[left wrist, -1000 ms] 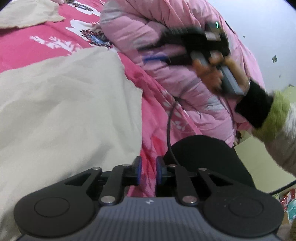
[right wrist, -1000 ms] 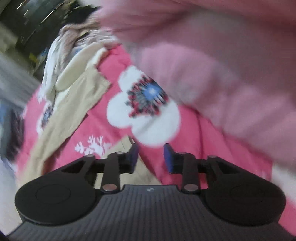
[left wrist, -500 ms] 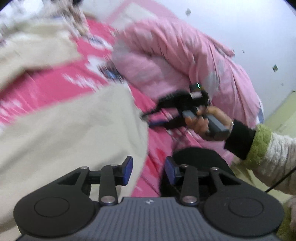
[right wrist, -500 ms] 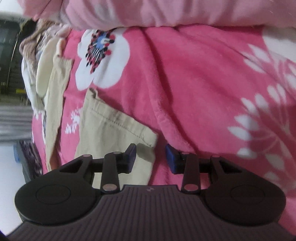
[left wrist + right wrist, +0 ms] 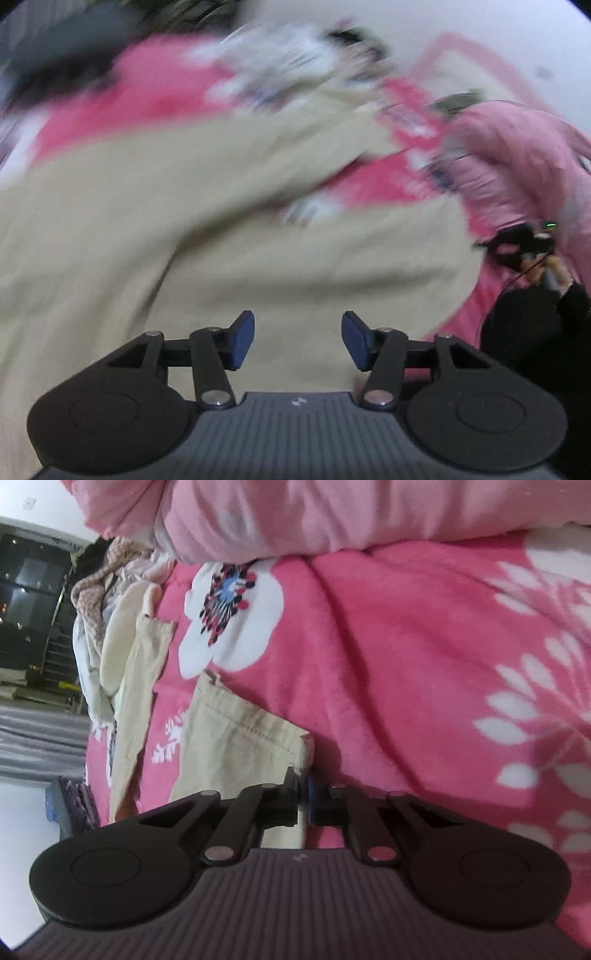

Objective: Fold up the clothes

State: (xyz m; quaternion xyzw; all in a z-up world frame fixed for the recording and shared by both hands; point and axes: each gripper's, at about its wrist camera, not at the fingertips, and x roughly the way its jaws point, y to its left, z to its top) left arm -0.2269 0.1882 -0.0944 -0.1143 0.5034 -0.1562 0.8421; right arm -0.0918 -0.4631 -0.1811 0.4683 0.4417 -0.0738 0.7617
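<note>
A beige garment (image 5: 229,236) lies spread on the pink flowered bedspread (image 5: 159,92); the left wrist view is blurred by motion. My left gripper (image 5: 297,339) is open and empty just above the beige cloth. In the right wrist view my right gripper (image 5: 303,794) is shut on the hemmed corner of the same beige garment (image 5: 236,746), low on the bedspread (image 5: 406,672). The right gripper also shows far right in the left wrist view (image 5: 517,247), held by a hand.
A pale pink quilt (image 5: 332,513) is bunched along the bedspread's far side. A heap of other clothes (image 5: 99,620) lies at the bed's left end. A dark round object (image 5: 524,332) sits at the bed's right edge.
My right gripper has closed on the beige garment's corner. My left gripper has opened wider and swung over the middle of the garment.
</note>
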